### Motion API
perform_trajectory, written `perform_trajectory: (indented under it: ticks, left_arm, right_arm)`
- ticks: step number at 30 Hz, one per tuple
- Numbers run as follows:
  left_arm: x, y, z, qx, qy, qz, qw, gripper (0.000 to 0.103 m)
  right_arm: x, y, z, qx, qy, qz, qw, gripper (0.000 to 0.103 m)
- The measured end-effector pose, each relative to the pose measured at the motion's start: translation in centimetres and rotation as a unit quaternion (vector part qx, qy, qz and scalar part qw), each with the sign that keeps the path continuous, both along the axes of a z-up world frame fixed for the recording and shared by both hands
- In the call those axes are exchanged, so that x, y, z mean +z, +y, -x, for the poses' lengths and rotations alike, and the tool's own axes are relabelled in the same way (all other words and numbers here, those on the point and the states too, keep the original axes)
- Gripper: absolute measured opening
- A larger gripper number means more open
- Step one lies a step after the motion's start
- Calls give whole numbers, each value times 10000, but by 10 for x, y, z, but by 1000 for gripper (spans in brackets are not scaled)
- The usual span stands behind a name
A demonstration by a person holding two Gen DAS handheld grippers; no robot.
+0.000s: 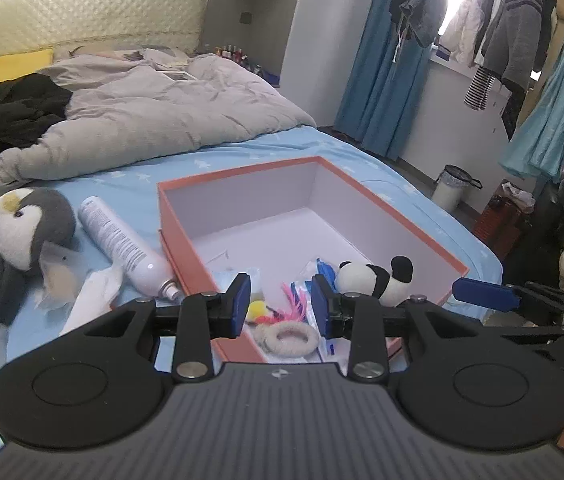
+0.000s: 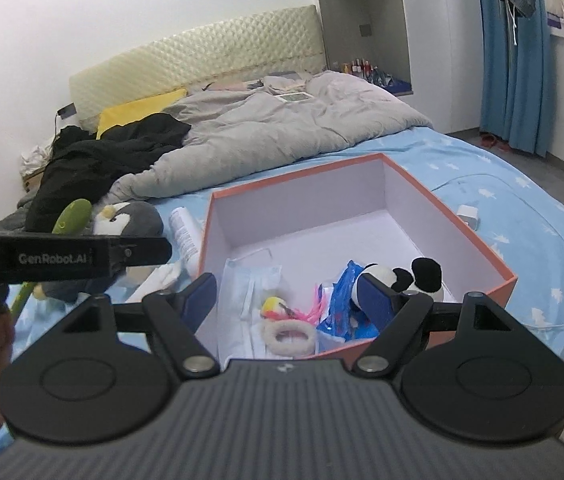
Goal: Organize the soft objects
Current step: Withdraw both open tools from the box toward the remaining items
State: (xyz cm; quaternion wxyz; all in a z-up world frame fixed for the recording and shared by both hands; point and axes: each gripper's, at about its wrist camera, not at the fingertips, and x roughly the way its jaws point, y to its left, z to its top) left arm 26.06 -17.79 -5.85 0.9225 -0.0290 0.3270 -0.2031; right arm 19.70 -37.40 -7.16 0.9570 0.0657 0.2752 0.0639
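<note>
Left wrist view shows you the bed (image 1: 130,184) with the orange box (image 1: 410,220) mostly empty; the panda plush (image 1: 378,276), a fluffy hair tie (image 1: 286,338) and small packets sit in its near corner. Your penguin plush (image 1: 14,236) lies outside, left of the box, beside the spray bottle (image 1: 122,244). Left hand-held gripper (image 1: 281,306) is narrow and empty; right hand-held gripper (image 2: 288,300) gapes wide, empty.

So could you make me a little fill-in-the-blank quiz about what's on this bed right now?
1. The panda plush lies inside the ____ box.
2. The penguin plush lies on the blue sheet, ____ the box.
3. The white spray bottle lies between the penguin plush and the ____.
4. Neither the left gripper nor the right gripper holds ____.

Missing words: orange; outside; box; anything
</note>
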Motion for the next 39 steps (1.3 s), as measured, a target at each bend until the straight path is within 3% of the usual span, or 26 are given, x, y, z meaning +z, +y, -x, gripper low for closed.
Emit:
perform_trajectory:
  ticks: [8,13,39]
  left_arm:
    - [9,25,42,121,-258,154,9995,38]
    - [15,29,72,173,-520,21,9985,39]
    - [-26,114,166,1065,-9,162,9942,41]
  right_arm:
    - [5,10,31,26,-334,-64,9994,79]
    - [6,17,50,149,-392,-191,9989,79]
    - [-17,86,114,902,30,-119,9959,79]
